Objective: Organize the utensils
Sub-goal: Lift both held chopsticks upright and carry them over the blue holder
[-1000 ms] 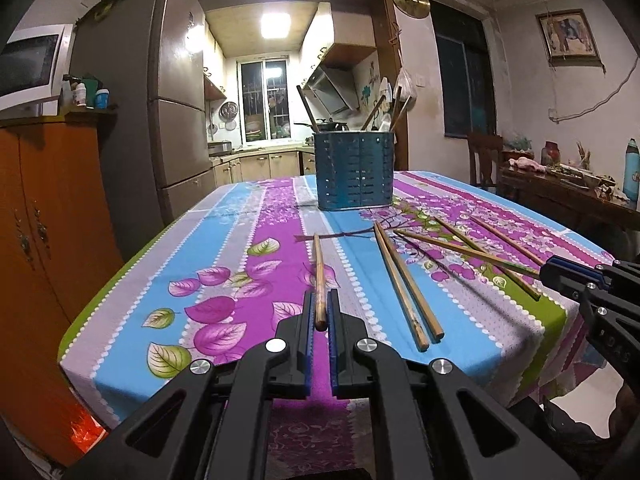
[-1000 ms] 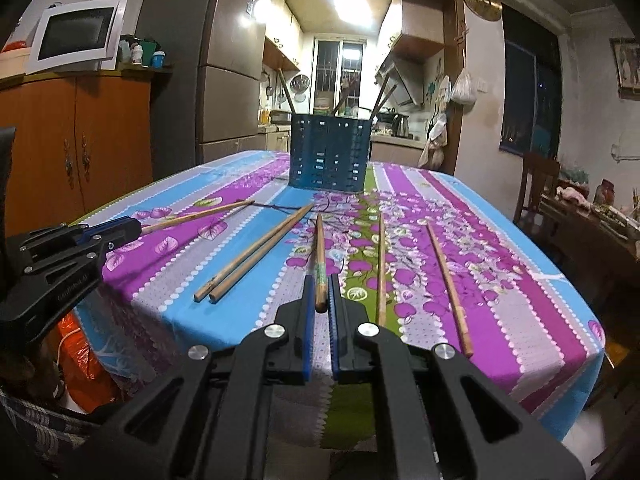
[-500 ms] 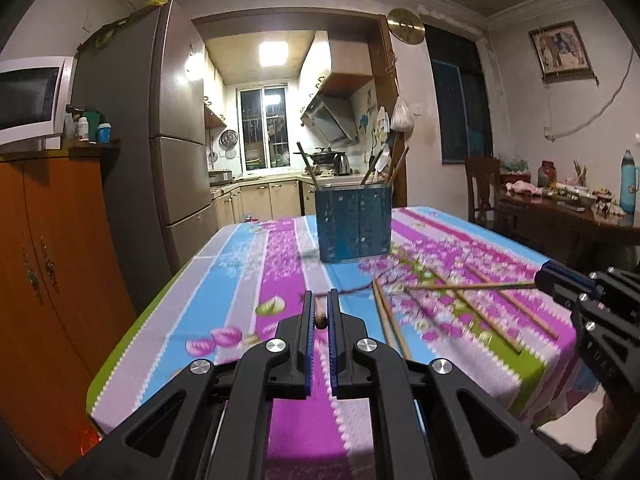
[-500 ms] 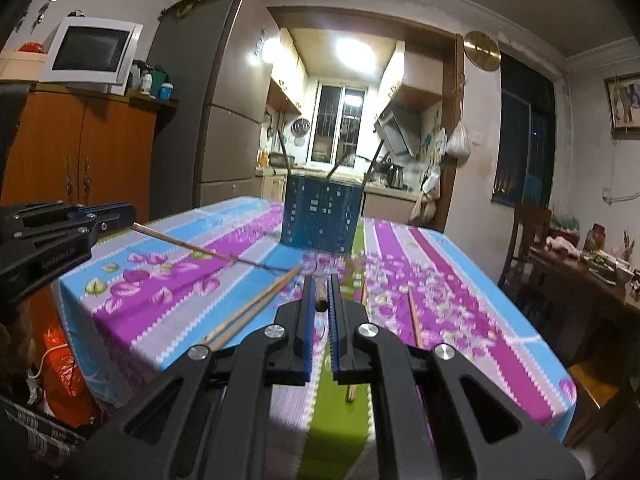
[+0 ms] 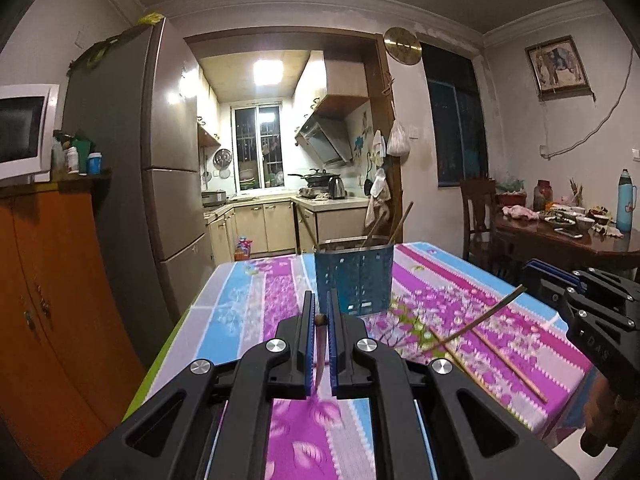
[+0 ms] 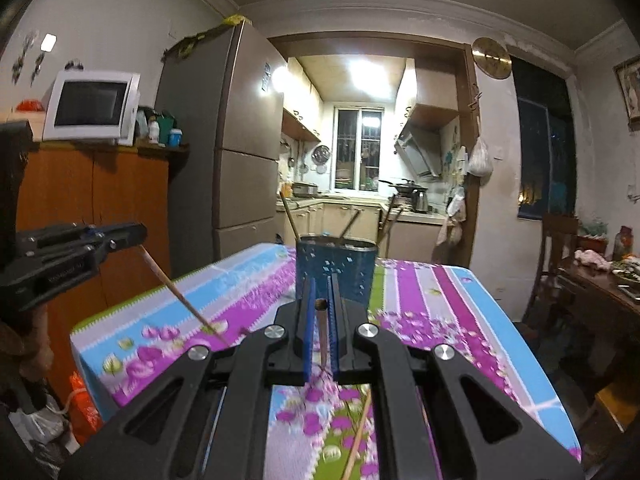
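Wooden chopstick [image 5: 320, 344] and chopstick [image 6: 322, 334] clenched by both grippers' fingers, their lengths mostly hidden.

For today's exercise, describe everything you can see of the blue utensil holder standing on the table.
The blue utensil holder is an upright oval tub, plastic by its look, its wall pierced with small cut-outs under a metal-looking rim. It stands on the floral tablecloth toward the table's far end. Several chopsticks lean out of its top. Neither hand-held gripper touches it.
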A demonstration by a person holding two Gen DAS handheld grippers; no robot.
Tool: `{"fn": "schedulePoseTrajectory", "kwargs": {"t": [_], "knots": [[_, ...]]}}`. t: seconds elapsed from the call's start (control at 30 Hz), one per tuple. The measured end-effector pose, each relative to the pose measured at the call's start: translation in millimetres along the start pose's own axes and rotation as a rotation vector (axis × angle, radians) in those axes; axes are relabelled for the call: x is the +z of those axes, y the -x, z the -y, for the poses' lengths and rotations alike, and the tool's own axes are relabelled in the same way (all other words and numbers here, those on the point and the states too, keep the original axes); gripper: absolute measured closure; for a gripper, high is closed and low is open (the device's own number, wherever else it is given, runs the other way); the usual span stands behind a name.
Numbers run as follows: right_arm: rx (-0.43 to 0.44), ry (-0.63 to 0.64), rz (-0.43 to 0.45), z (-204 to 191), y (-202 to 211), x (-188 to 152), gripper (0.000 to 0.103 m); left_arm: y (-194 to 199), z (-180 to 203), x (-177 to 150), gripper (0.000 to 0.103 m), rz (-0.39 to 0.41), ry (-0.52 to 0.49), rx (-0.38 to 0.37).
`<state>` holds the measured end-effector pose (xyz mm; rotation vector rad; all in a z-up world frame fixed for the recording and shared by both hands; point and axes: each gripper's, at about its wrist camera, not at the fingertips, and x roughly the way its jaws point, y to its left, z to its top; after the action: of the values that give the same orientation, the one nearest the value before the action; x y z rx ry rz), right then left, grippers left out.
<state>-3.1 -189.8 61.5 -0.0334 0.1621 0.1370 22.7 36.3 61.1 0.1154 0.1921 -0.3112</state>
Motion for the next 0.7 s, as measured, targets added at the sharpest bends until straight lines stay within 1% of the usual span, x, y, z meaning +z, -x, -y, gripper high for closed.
{"fn": "schedulePoseTrajectory", "kwargs": {"t": [0.03,0.2,0.37,0.57,0.7], "knots": [[0.018,-0.006,-0.002,3,-4,7,0.098,-2,-1,5,0.096,0.002,0.004,-0.004],[0.055,-0.026,-0.005,15,-20,27,0.098,-13,-2,25,0.096,0.003,0.011,-0.03],[0.082,-0.048,-0.024,20,-32,38,0.098,-23,-8,36,0.096,-0.016,0.041,-0.066],[0.105,-0.078,-0.043,24,-41,45,0.098,-31,-9,50,0.096,-0.031,0.05,-0.082],[0.115,-0.086,-0.044,25,-42,53,0.098,-37,-8,55,0.096,-0.036,0.038,-0.082]]}}
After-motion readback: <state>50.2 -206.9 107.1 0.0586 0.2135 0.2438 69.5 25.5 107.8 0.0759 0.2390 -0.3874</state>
